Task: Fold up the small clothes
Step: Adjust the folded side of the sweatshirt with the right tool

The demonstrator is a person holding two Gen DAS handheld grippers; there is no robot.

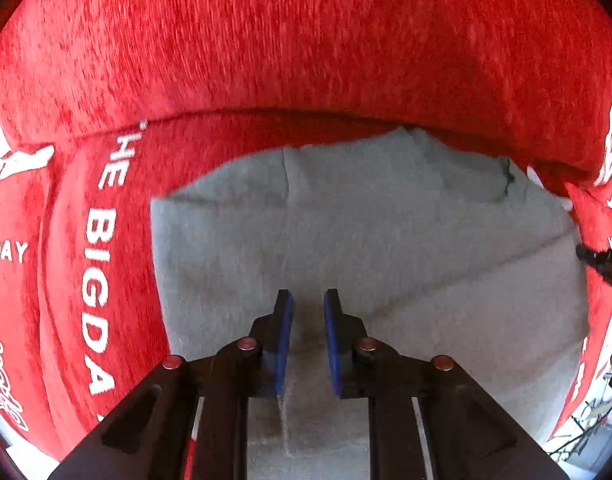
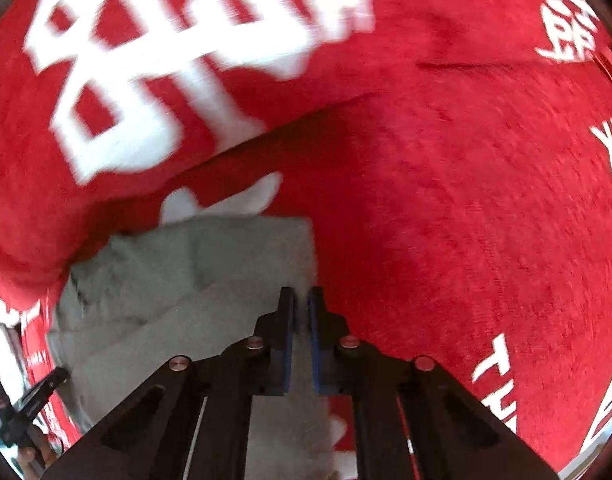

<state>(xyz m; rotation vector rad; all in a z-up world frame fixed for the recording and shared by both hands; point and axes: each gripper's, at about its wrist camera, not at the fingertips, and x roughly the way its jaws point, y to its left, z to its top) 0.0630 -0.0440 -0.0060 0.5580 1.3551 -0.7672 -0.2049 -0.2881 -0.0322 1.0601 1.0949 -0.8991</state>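
The left gripper [image 1: 308, 300] is pointing down over a grey cloth [image 1: 386, 232] lying on a red blanket [image 1: 306, 40], its jaws narrowed, a raised crease running between them. The right gripper [image 2: 302, 298] is sitting at the cloth's [image 2: 186, 280] right edge, jaws nearly shut; whether they are pinching it is unclear.

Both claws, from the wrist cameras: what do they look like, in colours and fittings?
The two match. The left claw has black angular fingers faced with blue pads, and round copper-coloured pin heads on its black linkage arms, which have slot cut-outs and thin pale strips. The right claw has the same black fingers, blue pads and pin heads.
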